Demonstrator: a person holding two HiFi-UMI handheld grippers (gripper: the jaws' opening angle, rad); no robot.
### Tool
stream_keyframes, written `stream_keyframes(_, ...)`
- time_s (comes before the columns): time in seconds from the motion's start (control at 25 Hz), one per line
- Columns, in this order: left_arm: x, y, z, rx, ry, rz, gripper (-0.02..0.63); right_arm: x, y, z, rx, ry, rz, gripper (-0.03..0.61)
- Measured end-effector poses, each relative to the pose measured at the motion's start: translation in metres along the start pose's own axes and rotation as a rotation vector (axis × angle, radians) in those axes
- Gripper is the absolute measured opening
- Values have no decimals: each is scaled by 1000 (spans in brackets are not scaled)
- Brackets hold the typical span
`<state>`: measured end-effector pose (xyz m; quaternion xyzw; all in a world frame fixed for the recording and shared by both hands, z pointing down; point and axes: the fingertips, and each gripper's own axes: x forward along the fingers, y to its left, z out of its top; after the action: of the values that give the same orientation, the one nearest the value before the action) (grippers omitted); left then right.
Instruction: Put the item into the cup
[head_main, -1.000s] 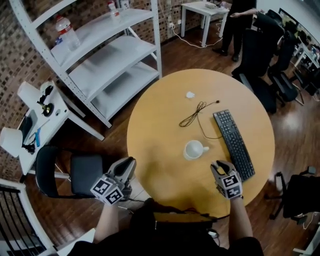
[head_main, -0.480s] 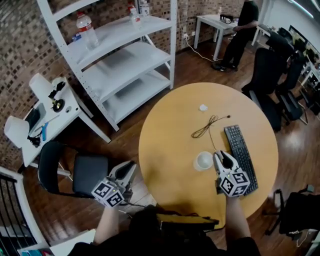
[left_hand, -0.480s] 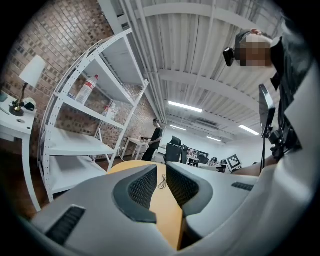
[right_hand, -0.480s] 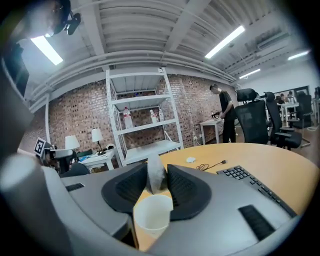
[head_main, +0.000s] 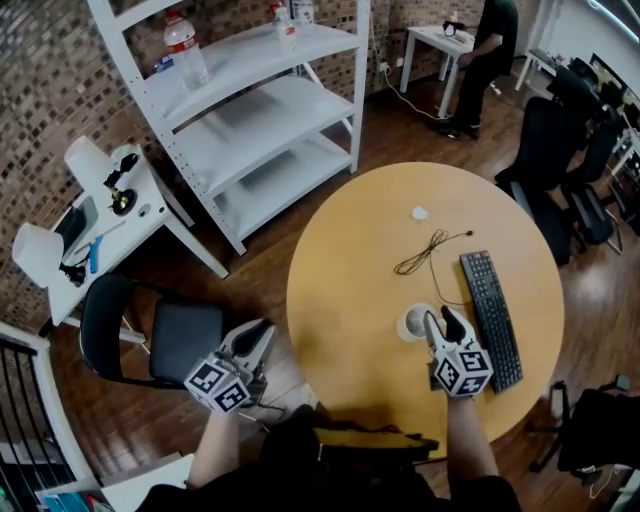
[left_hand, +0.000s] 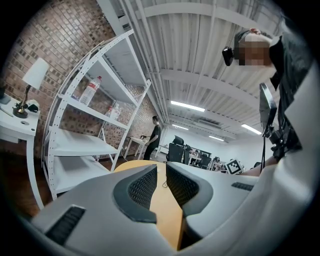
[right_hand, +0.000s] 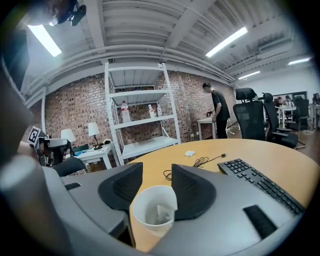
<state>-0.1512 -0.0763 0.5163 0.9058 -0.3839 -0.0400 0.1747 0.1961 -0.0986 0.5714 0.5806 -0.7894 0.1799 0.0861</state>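
Right claw (head_main: 437, 320) hangs just over the cup (head_main: 415, 323), on the near right part of the table (head_main: 345, 250). The jaws are opening, one to each side of the rim, and the pads are not pressing it. A small pale item (right_hand: 160, 214) lies down inside the cup, directly below and between my tips.

Left claw (head_main: 255, 335) is off the table's near left edge, well apart from the cup. Its jaws are narrowly parted with nothing between them.

My read: the drop is done, and the way out is straight up, clear of the rim.

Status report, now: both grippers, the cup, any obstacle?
Right gripper above cup, jaws opening, gripping nothing. Small white item lies inside cup. Left gripper off table, empty. Nothing in the way.
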Motion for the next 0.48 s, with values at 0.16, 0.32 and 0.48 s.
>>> stream_keyframes(0.16, 0, -1, -2, -2, 4, -13, 58, -17, -1, 9, 49, -55, -3, 186)
stream_keyframes(0.32, 13, -9, -1, -5, 6, -59, 58, -52, -6, 33, 33, -142, -37, 184)
stream_keyframes(0.48, 42, -27, 3, 11, 16, -156, 58, -102, -25, 42, 30, -215, -125, 174)
